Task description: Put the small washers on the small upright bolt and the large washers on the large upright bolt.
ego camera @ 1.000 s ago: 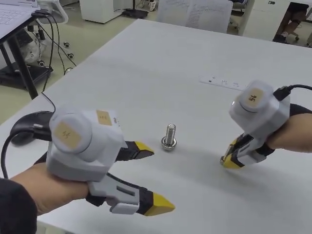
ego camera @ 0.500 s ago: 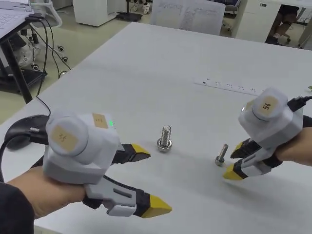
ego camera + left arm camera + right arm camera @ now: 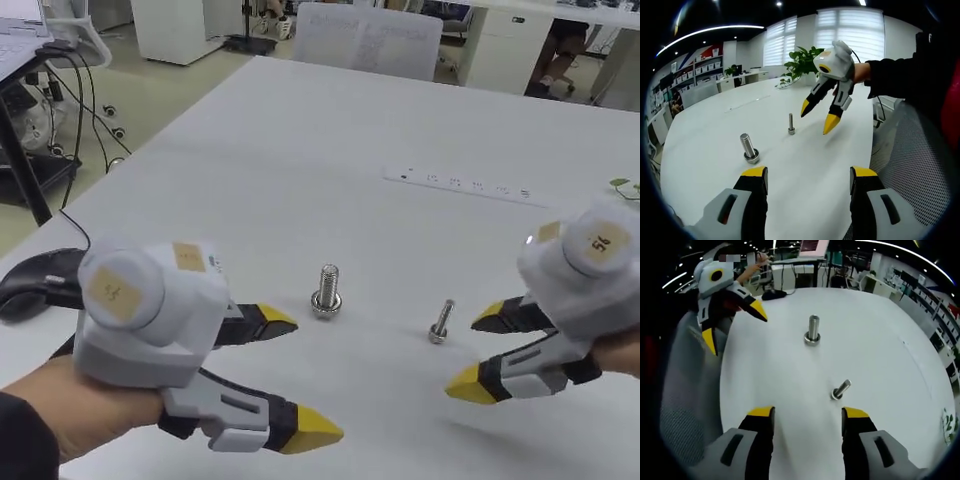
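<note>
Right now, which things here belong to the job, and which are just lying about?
For the job:
large bolt and small bolt, both upright on the table
left gripper and right gripper, both open

Lying about:
power strip
dark mouse near the table's left edge
chair beyond the table

Bright, even overhead light across the white matte bench [image 3: 330,150], with no hard glare on it. Soft, faint shadows only, such as the thin one at the foot of the large upright steel bolt [image 3: 326,290]. Blown-out white at the blinded windows [image 3: 850,30] and along the curved ceiling light strip [image 3: 715,31]. Heavy fisheye bending toward the edges of both gripper views, near jaws a little blurred. Head view sharp up close, slightly soft beyond the bench's far edge.
</note>
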